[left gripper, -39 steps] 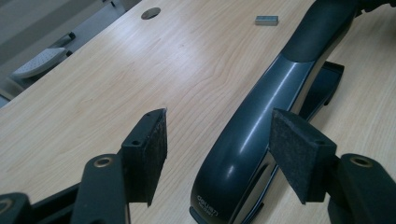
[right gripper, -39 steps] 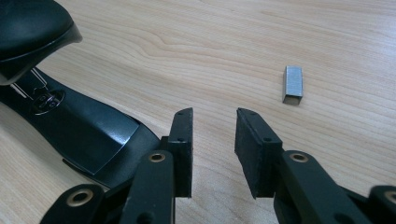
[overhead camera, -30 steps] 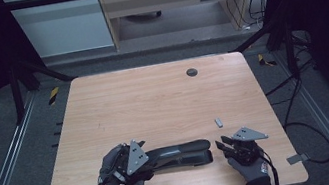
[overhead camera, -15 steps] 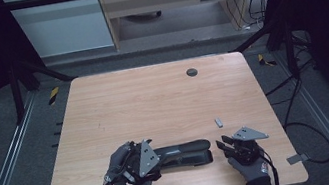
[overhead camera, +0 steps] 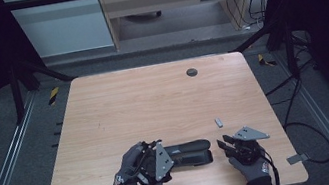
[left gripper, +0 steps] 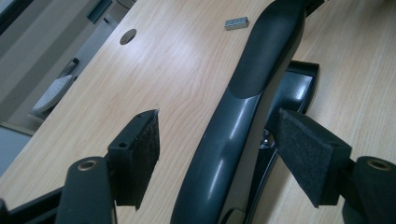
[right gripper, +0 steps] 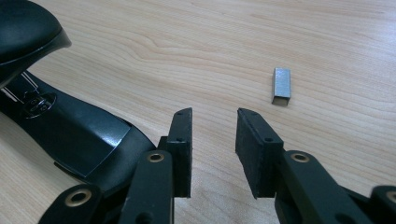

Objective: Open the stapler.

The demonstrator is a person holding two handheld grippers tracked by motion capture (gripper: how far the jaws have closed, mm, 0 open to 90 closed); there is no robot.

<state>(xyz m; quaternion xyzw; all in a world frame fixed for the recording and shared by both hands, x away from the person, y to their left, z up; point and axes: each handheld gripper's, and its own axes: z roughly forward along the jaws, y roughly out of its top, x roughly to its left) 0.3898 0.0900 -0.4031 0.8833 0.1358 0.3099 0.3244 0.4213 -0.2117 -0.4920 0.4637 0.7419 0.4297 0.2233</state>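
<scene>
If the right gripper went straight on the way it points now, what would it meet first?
Probably nothing but bare table: the right gripper points between the black stapler and the strip of staples, which lies slightly off its line, though depth is unclear.

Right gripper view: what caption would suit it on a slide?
Open right gripper poised over the wooden table, black stapler beside it, a strip of staples lying ahead.

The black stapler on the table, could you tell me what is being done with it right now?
A person holds a gripper in each gloved hand at the near edge of the wooden table. The left gripper is open with its jaws on either side of the black stapler, not closed on it. The right gripper is open too, resting just past the stapler's front end. A small strip of staples lies loose on the table beyond it, untouched.
</scene>
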